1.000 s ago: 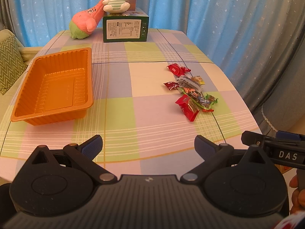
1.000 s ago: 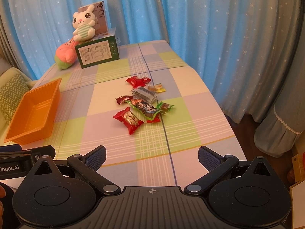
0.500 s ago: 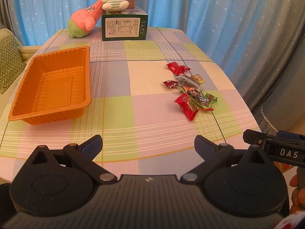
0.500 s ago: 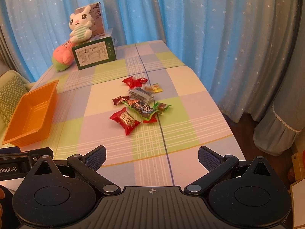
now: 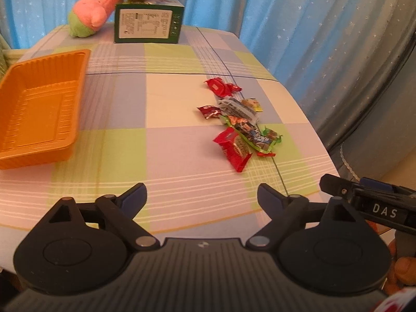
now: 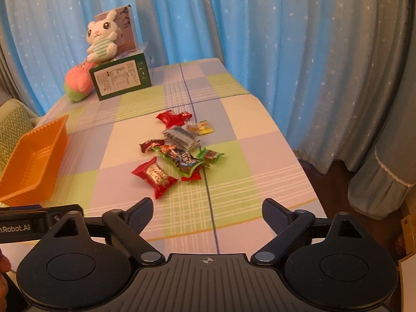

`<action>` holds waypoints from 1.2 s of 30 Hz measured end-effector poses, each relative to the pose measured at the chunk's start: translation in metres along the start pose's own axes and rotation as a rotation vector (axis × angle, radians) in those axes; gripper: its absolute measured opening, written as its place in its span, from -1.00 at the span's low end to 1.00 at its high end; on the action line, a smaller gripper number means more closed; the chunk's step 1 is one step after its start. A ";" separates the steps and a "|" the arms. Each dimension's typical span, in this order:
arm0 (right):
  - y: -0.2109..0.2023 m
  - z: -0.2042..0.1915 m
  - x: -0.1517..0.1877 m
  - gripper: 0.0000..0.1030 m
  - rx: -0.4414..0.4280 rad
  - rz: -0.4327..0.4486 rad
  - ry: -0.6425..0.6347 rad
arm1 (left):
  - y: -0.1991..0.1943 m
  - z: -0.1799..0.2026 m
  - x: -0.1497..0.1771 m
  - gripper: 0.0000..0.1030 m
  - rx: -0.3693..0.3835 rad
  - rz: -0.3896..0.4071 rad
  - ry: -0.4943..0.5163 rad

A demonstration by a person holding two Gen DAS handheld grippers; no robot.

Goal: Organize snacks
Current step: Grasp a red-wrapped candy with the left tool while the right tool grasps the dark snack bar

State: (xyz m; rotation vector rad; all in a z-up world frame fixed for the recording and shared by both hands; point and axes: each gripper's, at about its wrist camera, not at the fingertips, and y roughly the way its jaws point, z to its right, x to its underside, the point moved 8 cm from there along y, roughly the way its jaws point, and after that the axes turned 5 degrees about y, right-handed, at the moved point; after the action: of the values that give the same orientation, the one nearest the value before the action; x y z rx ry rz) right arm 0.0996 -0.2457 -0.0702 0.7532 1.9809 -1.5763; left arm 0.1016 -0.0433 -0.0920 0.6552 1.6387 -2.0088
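Several wrapped snacks lie in a loose pile (image 5: 239, 119) on the checked tablecloth, right of centre; the pile also shows in the right wrist view (image 6: 179, 148). The nearest is a red packet (image 5: 232, 150) (image 6: 156, 175). An empty orange tray (image 5: 39, 109) (image 6: 33, 161) sits at the table's left. My left gripper (image 5: 201, 199) is open and empty above the near table edge. My right gripper (image 6: 207, 212) is open and empty, also at the near edge, short of the red packet.
A green box (image 5: 148, 24) (image 6: 121, 78) with a plush rabbit (image 6: 101, 40) on top and a pink plush carrot (image 5: 91, 15) stand at the far end. Blue curtains surround the table. The table's right edge (image 6: 293, 150) drops to the floor.
Both grippers have moved forward over the table toward the snacks, so pile and tray look closer. The jaws stay open.
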 end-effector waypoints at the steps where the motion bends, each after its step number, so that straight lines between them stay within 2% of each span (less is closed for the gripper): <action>1: 0.004 0.003 -0.002 0.75 0.002 0.000 0.004 | 0.006 0.003 -0.002 0.68 0.013 -0.004 -0.002; 5: 0.020 0.015 -0.011 0.75 0.015 -0.005 0.009 | 0.035 0.014 -0.011 0.54 0.059 -0.013 -0.023; 12: 0.047 0.033 -0.025 0.75 0.041 -0.021 0.005 | 0.085 0.030 -0.024 0.06 0.115 -0.041 -0.048; 18: 0.064 0.041 -0.033 0.75 0.050 -0.032 0.013 | 0.114 0.036 -0.033 -0.02 0.138 -0.058 -0.053; 27: 0.083 0.042 -0.033 0.75 0.050 -0.054 0.013 | 0.143 0.034 -0.046 -0.13 0.126 -0.065 -0.068; 30: 0.087 0.044 -0.033 0.75 0.054 -0.061 0.014 | 0.150 0.035 -0.046 -0.31 0.097 -0.080 -0.029; 33: 0.091 0.045 -0.033 0.75 0.052 -0.068 0.012 | 0.151 0.033 -0.047 -0.39 0.082 -0.078 0.008; 34: 0.093 0.045 -0.033 0.75 0.048 -0.072 0.011 | 0.149 0.031 -0.047 -0.57 0.076 -0.077 0.021; 36: 0.095 0.043 -0.033 0.75 0.032 -0.076 0.008 | 0.144 0.026 -0.048 -0.58 0.063 -0.073 0.042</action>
State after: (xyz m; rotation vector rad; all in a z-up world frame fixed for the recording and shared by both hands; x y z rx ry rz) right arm 0.1903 -0.2748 -0.1239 0.7058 2.0158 -1.6549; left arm 0.2271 -0.0921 -0.1670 0.6730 1.6519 -2.1196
